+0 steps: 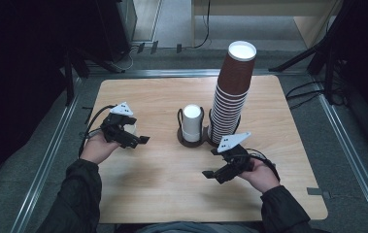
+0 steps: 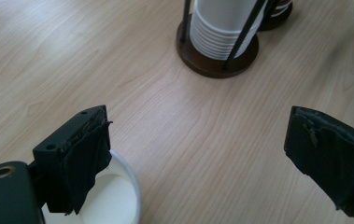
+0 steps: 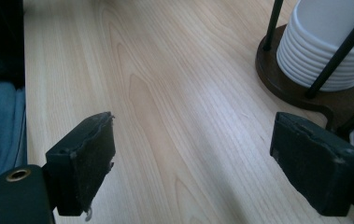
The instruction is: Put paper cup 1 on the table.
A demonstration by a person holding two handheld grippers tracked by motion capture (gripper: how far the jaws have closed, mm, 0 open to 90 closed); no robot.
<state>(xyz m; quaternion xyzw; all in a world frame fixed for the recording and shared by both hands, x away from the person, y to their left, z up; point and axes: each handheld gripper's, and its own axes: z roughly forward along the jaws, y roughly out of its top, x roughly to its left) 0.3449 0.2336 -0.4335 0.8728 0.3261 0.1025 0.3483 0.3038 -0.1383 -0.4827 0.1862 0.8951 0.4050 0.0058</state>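
A stack of white cups [image 1: 191, 121] stands in a dark wire holder [image 1: 190, 141] at the table's middle. Beside it on the right rises a tall stack of brown cups [image 1: 232, 90]. My left gripper [image 1: 135, 136] is open at the left of the table, just above a single white cup [image 1: 131, 128]. In the left gripper view that single white cup [image 2: 114, 200] lies under the left jaw, outside the gap of the left gripper [image 2: 202, 140]; the white cups [image 2: 219, 28] are ahead. My right gripper [image 1: 213, 162] is open over bare wood. The right gripper [image 3: 195, 144] has the white cups [image 3: 329, 46] at upper right.
The wooden table [image 1: 162, 189] has rounded corners and a metal frame [image 1: 50, 155] around it. The holder's brown base [image 3: 291, 86] sits close to the right jaw in the right gripper view. Dark stands and cables [image 1: 312, 92] lie on the floor beyond the table.
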